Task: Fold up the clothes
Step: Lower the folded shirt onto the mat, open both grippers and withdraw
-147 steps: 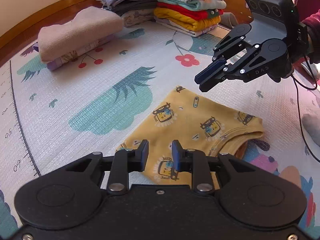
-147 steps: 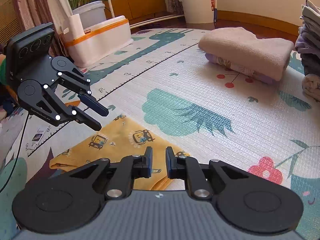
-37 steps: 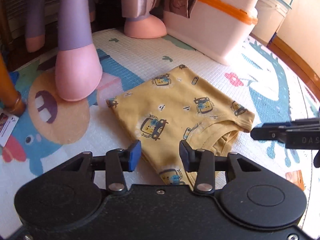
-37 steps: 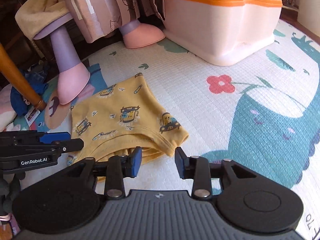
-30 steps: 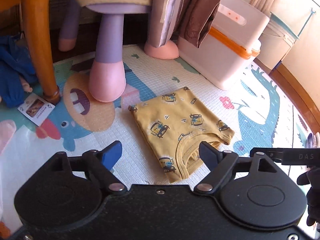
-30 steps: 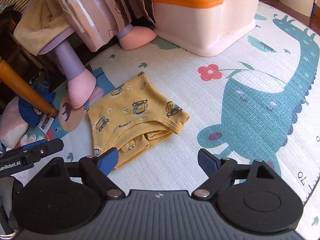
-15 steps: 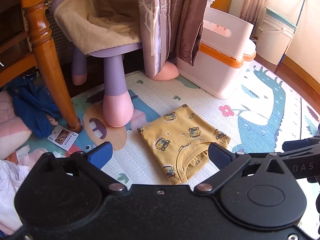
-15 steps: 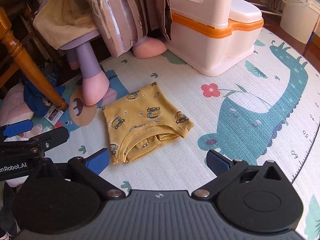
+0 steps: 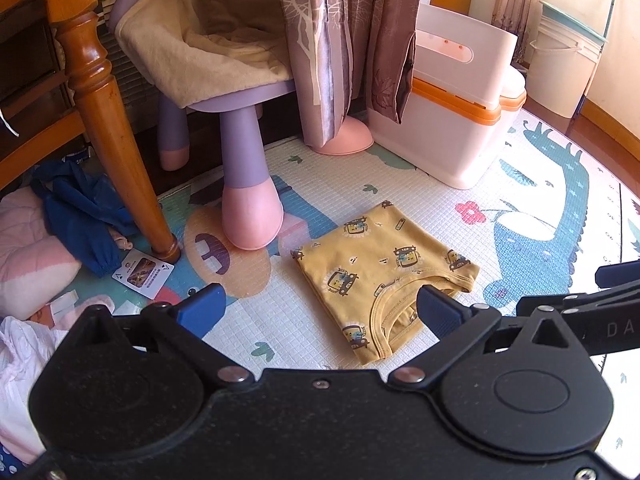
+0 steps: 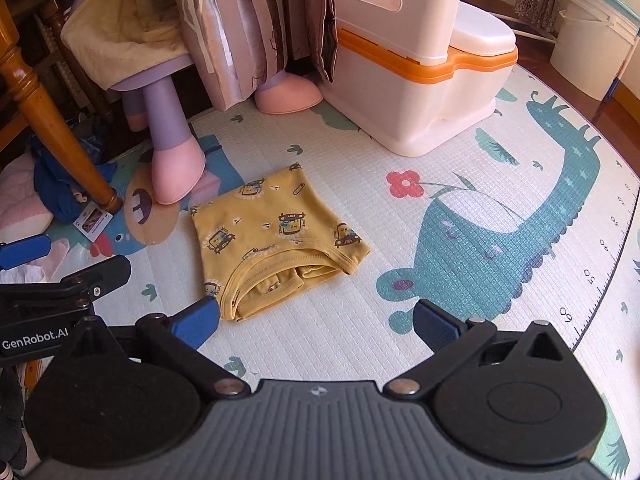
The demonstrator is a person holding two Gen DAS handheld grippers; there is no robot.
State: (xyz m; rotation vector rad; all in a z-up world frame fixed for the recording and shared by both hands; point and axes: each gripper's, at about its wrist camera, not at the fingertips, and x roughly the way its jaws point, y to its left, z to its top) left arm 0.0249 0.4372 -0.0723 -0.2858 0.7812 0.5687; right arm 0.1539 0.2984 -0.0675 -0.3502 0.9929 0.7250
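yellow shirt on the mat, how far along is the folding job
Done: the yellow shirt lies folded into a compact packet on the play mat, neckline facing the cameras. In hand: nothing; the left gripper and right gripper are both wide open above the mat, touching no cloth. Left: possibly the blue garment and white cloth crumpled at the mat's edge.

A home, likely a child's play corner. A cartoon foam play mat (image 10: pixel 460 216) covers the floor beside a toddler potty (image 10: pixel 416 60). A small purple stool (image 9: pixel 224 96), curtains (image 9: pixel 340 40) and a wooden furniture leg (image 9: pixel 108 120) stand nearby.
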